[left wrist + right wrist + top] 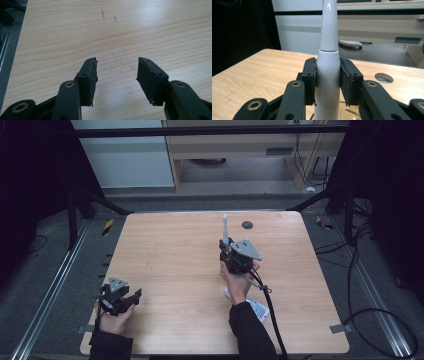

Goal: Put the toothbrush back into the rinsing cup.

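Your right gripper (327,82) has its jaws clamped on the white body of an electric toothbrush (327,75), which stands upright over the middle of the wooden table (175,270). Your left gripper (117,75) sits near the table's front left corner, jaws spread apart with only bare wood between them.

Left gripper (134,296): rested low at the near left, hand (112,320) beneath it, jaws parted with nothing between them. Right gripper (224,243): raised right of centre, pointed far, jaws clamped on a white upright handle (327,75), hand (239,285) and dark sleeve behind.
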Demonstrator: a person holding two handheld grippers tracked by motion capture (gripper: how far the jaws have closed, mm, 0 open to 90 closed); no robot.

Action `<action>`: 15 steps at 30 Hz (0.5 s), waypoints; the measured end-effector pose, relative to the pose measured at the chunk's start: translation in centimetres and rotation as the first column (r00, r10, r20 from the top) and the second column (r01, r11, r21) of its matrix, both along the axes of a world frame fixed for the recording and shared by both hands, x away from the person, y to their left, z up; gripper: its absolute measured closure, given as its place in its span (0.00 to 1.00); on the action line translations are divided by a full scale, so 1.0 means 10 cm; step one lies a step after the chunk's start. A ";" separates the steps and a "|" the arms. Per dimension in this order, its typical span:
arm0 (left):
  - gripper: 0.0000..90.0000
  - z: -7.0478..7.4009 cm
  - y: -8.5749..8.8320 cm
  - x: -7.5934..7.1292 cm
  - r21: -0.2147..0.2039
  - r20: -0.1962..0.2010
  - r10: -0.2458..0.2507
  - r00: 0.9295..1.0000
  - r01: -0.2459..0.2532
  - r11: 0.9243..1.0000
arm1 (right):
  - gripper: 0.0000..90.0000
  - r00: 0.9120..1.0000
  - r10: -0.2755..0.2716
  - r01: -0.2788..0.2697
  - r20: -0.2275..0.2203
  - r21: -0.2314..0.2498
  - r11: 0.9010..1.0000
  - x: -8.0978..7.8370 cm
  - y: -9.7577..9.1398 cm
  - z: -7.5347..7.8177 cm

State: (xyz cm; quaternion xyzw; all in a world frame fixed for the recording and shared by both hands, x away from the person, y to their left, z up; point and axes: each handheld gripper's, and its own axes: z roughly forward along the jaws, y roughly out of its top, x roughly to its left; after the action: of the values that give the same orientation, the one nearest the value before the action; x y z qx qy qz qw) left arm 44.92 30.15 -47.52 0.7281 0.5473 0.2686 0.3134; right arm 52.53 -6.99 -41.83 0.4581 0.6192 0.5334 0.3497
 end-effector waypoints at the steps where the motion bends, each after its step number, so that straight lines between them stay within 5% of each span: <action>1: 0.54 0.00 0.00 0.00 0.001 0.000 0.000 1.000 0.000 1.000 | 0.75 1.000 0.002 -0.002 -0.003 -0.001 1.000 0.00 0.00 -0.01; 15: 0.55 0.00 0.00 0.00 0.000 0.000 0.000 1.000 0.000 1.000 | 0.75 0.999 -0.005 0.004 -0.045 -0.019 1.000 -0.03 -0.01 -0.09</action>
State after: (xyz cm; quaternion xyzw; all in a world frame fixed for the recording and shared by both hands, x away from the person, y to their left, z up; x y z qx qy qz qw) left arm 44.93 30.14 -47.52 0.7279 0.5475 0.2687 0.3134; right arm 52.26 -7.05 -42.75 0.4682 0.6308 0.5162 0.3412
